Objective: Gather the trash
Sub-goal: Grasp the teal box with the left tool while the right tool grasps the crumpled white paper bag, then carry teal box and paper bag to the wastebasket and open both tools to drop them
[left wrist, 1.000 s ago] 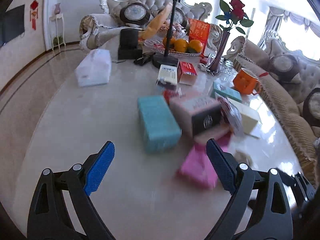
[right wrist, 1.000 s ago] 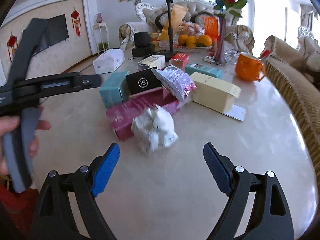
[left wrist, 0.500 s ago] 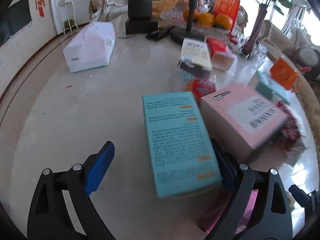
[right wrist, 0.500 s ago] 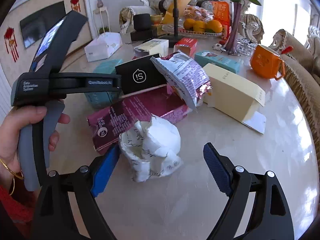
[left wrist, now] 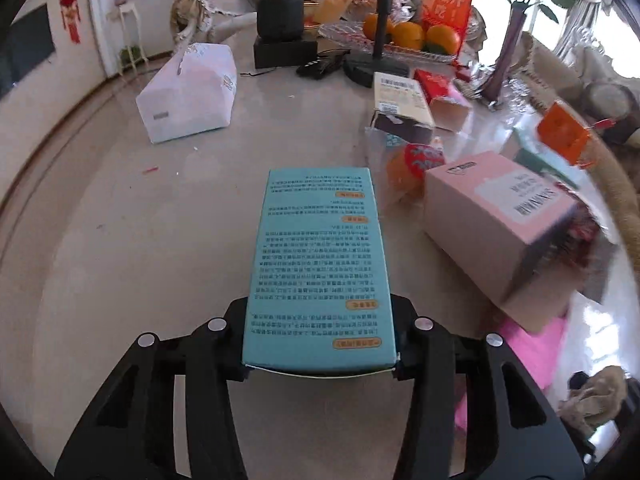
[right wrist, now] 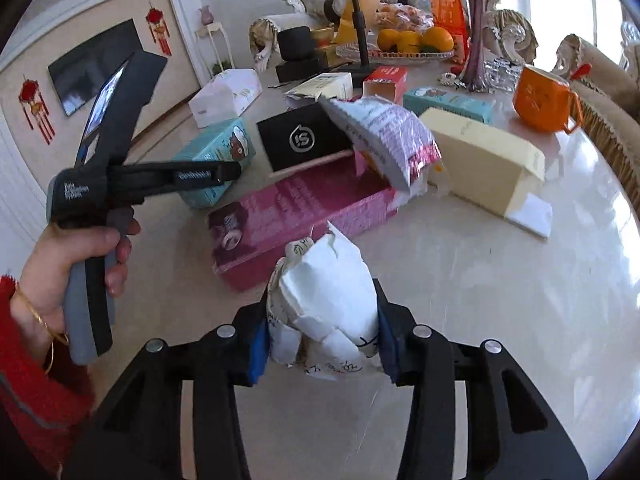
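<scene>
Teal box (left wrist: 320, 264) pinched in left tongs (left wrist: 320, 344); crumpled paper (right wrist: 324, 304) pinched in right tongs (right wrist: 322, 344).

— What lettering is showing clearly enough to read?

— The black box (right wrist: 305, 139) is showing a round white "IS" logo on its face. The pink box (left wrist: 502, 222) is carrying a white label with dark lettering running sideways, too blurred to spell out.

— And the teal box (left wrist: 320, 264)?

— Its top is showing dense rows of small print with orange tags, too fine to read. The red packet (left wrist: 445, 5) behind the oranges is displaying large yellow Chinese characters, and I am not making them out. White lettering is running along the left gripper's handle (right wrist: 192, 175), also too small.
</scene>
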